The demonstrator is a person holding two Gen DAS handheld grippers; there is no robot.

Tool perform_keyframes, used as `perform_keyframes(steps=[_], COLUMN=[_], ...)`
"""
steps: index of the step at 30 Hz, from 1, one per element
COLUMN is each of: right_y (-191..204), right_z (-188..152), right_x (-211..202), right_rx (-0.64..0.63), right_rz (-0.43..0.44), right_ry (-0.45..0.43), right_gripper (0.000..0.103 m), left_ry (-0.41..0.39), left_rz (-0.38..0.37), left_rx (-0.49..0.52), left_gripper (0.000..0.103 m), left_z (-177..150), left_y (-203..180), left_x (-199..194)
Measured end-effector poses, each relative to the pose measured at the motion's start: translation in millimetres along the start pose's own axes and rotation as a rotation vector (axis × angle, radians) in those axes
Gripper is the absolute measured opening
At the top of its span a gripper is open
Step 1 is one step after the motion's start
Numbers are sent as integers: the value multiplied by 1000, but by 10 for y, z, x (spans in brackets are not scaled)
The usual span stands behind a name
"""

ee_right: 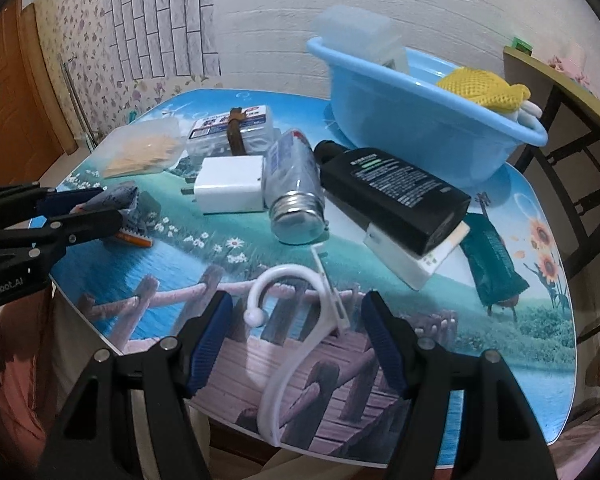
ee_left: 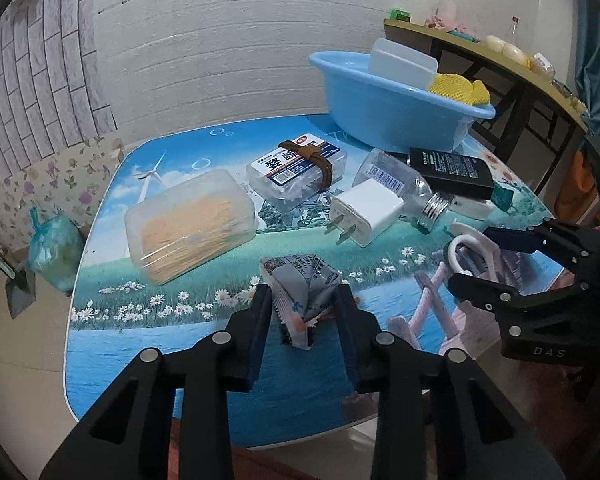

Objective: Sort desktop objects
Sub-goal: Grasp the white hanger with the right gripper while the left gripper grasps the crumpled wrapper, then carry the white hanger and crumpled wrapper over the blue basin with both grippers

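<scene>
A crumpled grey-and-white snack packet (ee_left: 300,280) sits near the table's front edge, and my left gripper (ee_left: 303,294) is shut on it, both pads pressing its sides. The right wrist view shows that gripper (ee_right: 112,206) at the far left with the packet (ee_right: 120,196) between its fingers. A white plastic hook (ee_right: 284,368) lies flat at the table's near edge. My right gripper (ee_right: 299,300) is open around it, pads clear of it on both sides. The left wrist view has the right gripper (ee_left: 470,256) at the right, over the hook (ee_left: 456,244).
Mid-table lie a clear box of toothpicks (ee_left: 188,220), a labelled clear box with a brown band (ee_left: 296,168), a white charger (ee_left: 364,208), a glass bottle (ee_left: 396,184), a black bottle (ee_right: 392,192) and a green packet (ee_right: 492,264). A blue basin (ee_right: 400,136) holding a yellow cloth stands behind.
</scene>
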State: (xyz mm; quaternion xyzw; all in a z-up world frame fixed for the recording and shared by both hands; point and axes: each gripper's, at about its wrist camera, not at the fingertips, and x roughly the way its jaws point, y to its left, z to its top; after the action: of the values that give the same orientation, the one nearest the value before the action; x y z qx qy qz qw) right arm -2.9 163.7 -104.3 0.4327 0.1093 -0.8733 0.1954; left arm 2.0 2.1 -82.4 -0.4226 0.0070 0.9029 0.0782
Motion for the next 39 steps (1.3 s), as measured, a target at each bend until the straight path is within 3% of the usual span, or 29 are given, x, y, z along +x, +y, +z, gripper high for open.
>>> perform_keyframes(steps=[3, 5, 9, 14, 18, 27, 39], right_y=[-17, -27, -46, -113, -165, -266, -397], right_z=[-3, -4, -7, -17, -10, -18, 84], right_x=[0, -6, -13, -48, -104, -152, -428], right_rx=[1, 5, 16, 43, 62, 98, 144], right_rz=[3, 20, 25, 30, 35, 45, 62], right_ry=[-6, -8, -11, -20, -40, -59, -134], right_gripper=[66, 51, 50, 50, 50, 50, 50], left_ry=[-8, -7, -1, 8, 21, -12, -99], left_rz=[-3, 10, 17, 16, 8, -5, -51], left_rx=[10, 22, 38, 36, 37, 50, 41], left_gripper=[37, 43, 50, 51, 50, 35, 34], left_z=[7, 15, 16, 15, 10, 16, 231], left_y=[1, -17, -58, -72, -78, -113, -210], left_x=[5, 32, 78, 148, 208, 125, -275])
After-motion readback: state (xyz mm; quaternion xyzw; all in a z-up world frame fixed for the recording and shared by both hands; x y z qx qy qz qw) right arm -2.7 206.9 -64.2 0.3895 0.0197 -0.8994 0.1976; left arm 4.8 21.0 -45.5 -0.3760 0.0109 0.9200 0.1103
